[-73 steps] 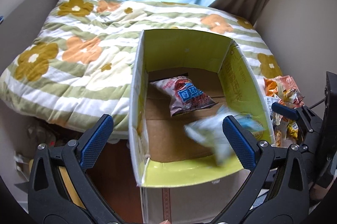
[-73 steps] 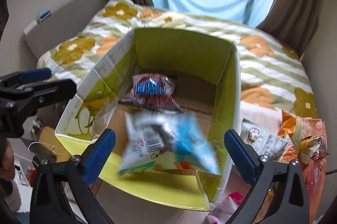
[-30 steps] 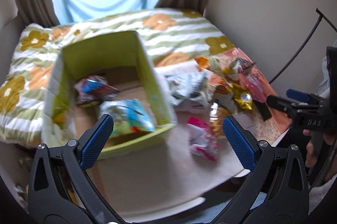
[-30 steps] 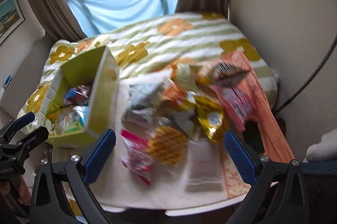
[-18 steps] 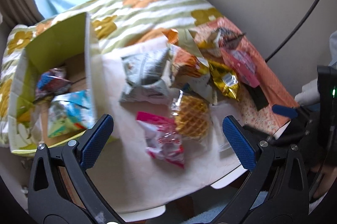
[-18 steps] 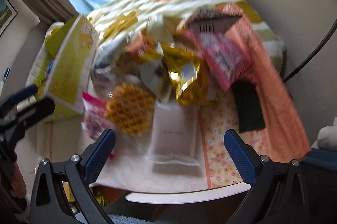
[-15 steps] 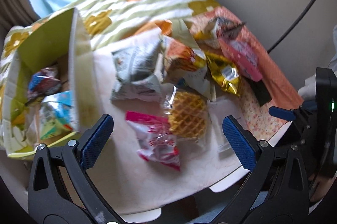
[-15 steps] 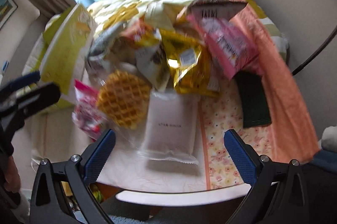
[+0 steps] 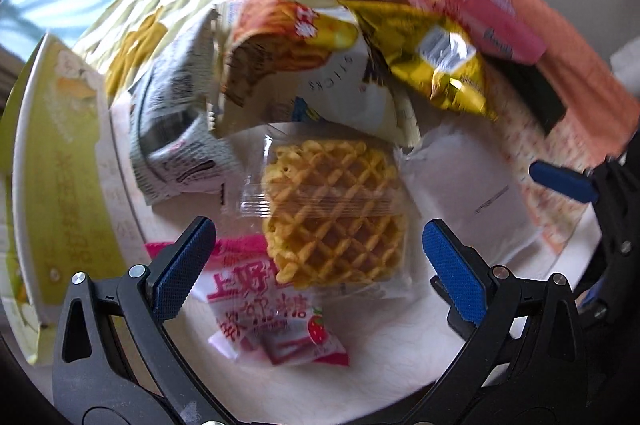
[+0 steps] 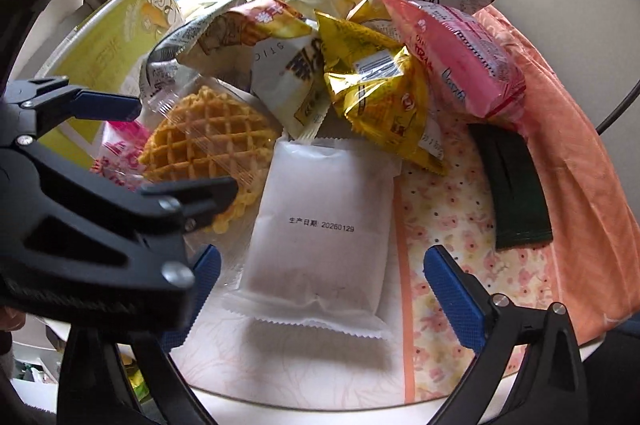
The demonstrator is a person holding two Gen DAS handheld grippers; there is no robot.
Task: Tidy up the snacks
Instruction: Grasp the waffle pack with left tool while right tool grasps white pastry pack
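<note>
A pile of snack packets lies on the white table (image 10: 288, 377). My left gripper (image 9: 316, 249) is open, its blue pads straddling a clear-wrapped waffle (image 9: 332, 209), with a pink strawberry candy packet (image 9: 276, 309) just below. My right gripper (image 10: 320, 265) hangs over a plain white packet (image 10: 320, 225). Its jaws are closing, with the packet between them, and the pads do not touch it. In the right wrist view the left gripper (image 10: 172, 145) reaches in over the waffle (image 10: 204, 141). The yellow-green box (image 9: 52, 165) stands at the left.
Behind the waffle lie a grey-white bag (image 9: 172, 113), a sticks bag (image 9: 320, 65), a gold packet (image 10: 376, 93), a pink packet (image 10: 460, 61) and a dark green packet (image 10: 516, 185). An orange cloth (image 10: 580, 165) covers the table's right side. A floral bed lies beyond.
Both grippers swung from over the box, where a blue-and-white packet dropped in, across to the snack pile and came down close. The left is now over the waffle, the right over the white packet.
</note>
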